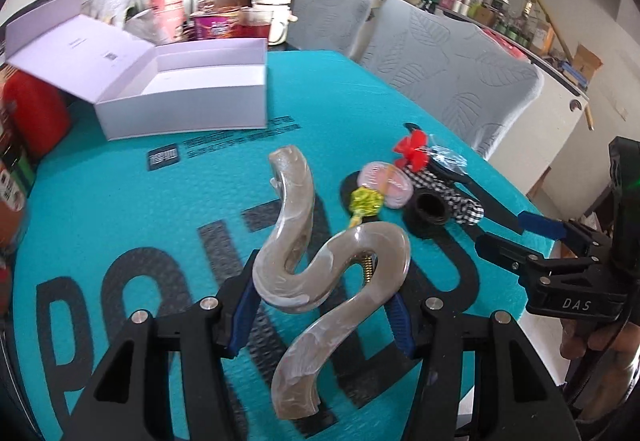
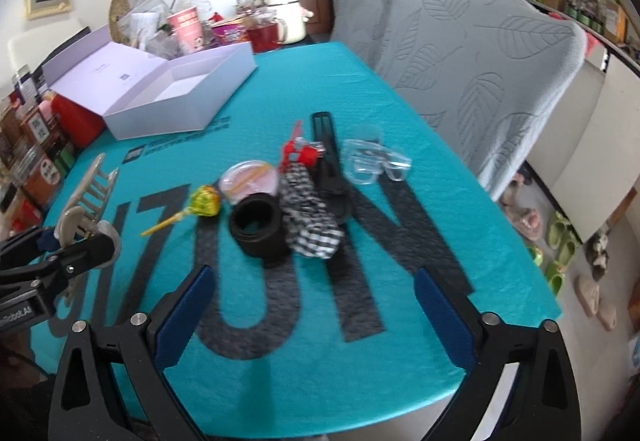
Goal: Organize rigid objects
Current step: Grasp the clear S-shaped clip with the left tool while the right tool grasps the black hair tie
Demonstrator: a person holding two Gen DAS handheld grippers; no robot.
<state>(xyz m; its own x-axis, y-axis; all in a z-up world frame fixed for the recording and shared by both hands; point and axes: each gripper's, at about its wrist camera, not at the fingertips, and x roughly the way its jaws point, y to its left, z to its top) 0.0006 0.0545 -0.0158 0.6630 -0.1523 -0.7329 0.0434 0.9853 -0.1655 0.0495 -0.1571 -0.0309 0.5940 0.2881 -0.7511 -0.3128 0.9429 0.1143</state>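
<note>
My left gripper (image 1: 322, 311) is shut on a large beige marbled hair claw (image 1: 320, 269) and holds it above the teal mat (image 1: 120, 201). The claw also shows at the left of the right wrist view (image 2: 90, 201). My right gripper (image 2: 316, 311) is open and empty, hovering above the mat in front of a pile: a black cylinder (image 2: 258, 227), a yellow lollipop (image 2: 204, 203), a pink round case (image 2: 250, 179), a checkered fabric piece (image 2: 312, 213), a red clip (image 2: 298, 155), a black strap (image 2: 330, 161) and a clear plastic piece (image 2: 368, 161). An open white box (image 1: 180, 81) stands at the far left.
Two grey-covered chairs (image 1: 452, 73) stand along the table's right side. Cups, a kettle (image 1: 274, 7) and packets crowd the far end behind the box. A red container (image 1: 32, 113) and boxes line the left edge. Slippers lie on the floor (image 2: 560, 241) to the right.
</note>
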